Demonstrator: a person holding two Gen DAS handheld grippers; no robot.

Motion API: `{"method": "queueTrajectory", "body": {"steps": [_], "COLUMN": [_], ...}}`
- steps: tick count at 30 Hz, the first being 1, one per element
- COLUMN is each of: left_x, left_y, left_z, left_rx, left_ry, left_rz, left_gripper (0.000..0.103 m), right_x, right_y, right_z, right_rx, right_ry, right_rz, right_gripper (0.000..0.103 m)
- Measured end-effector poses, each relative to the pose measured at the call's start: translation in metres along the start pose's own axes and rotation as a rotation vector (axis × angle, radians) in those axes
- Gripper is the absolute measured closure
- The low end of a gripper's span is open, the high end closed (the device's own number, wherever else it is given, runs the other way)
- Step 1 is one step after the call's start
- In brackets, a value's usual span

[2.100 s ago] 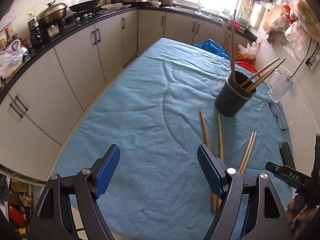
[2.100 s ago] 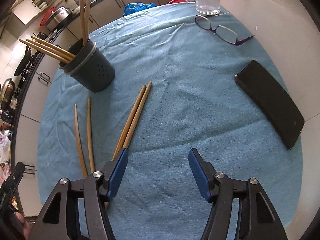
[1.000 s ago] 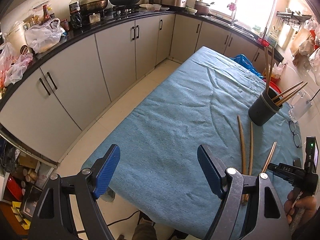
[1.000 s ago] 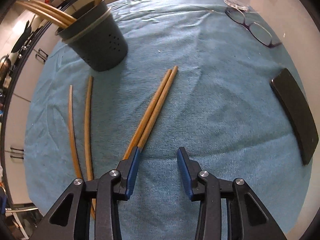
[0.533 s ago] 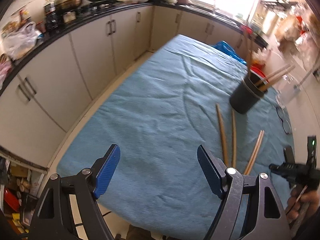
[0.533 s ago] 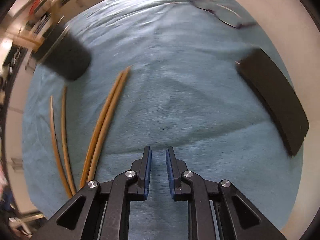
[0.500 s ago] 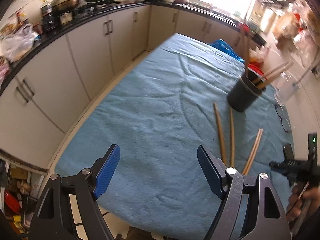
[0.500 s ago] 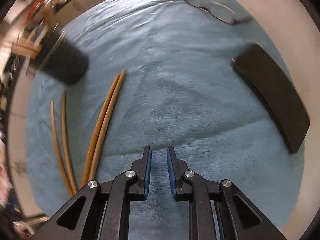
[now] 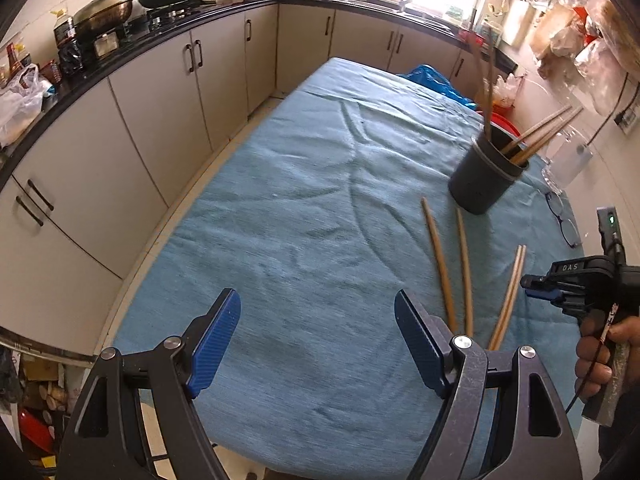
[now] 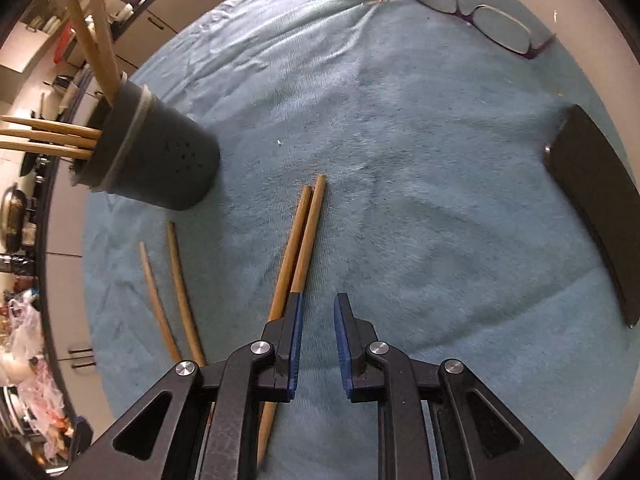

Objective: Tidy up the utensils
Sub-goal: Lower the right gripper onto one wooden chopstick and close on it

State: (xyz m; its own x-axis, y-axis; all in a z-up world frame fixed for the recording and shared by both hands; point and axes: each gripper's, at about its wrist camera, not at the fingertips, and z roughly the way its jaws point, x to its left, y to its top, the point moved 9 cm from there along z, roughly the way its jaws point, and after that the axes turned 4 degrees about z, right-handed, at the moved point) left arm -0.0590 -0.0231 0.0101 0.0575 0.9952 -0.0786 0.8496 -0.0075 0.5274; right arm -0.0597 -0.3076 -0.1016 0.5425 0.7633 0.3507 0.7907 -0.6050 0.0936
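1. The left gripper hangs over the near edge of the cloth-covered table, its jaws spread wide with only blue cloth between them.
2. The right gripper, held in a person's hand, points down at the cloth near the same edge. Its jaws stand almost together, a narrow gap left, and they pinch nothing.
3. A pair of chopsticks lies side by side on the cloth; its near end passes under the right gripper's left finger, outside the gap.
4. Two single chopsticks lie a little apart from each other, to the left of the pair, running from the near edge towards the holder.
5. The dark chopstick holder stands upright beyond them, with several chopsticks leaning in it.
6. A flat black case lies at the table's right edge.
7. Farther along that edge lie spectacles, then a clear glass jug.
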Motion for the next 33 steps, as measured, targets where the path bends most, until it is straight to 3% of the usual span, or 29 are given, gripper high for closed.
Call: {"method": "queueTrajectory", "body": {"steps": [8, 17, 26, 28, 33], "left_x": [0.009, -0.038, -0.045, -0.046, -0.062], "left_y": [0.013, 0.026, 0.029, 0.03, 0.036], "left_z": [0.015, 0.035, 0.049, 0.053, 0.07], "left_rx": [0.02, 0.047, 0.08, 0.096, 0.17], "left_ry": [-0.022, -0.099, -0.113, -0.127, -0.192], "left_rz": [-0.011, 0.089, 0.104, 0.102, 0.103], "left_gripper": [0.025, 0.025, 0.025, 0.025, 0.025], "right_x": [0.004, 0.004, -0.004, -0.018, -0.057], "right_y": [0.01, 0.004, 0.001, 0.002, -0.002], "right_z": [0.001, 0.002, -0.003, -0.007, -0.018], "right_rx": [-0.026, 0.014, -0.019, -0.026, -0.019], "right_ry": [-0.068, -0.001, -0.126, -0.181, -0.208], "right_rz": [-0.023, 0.062, -0.001, -0.009, 0.022], "right_gripper": [0.086, 0.086, 0.096, 0.096, 0.096]}}
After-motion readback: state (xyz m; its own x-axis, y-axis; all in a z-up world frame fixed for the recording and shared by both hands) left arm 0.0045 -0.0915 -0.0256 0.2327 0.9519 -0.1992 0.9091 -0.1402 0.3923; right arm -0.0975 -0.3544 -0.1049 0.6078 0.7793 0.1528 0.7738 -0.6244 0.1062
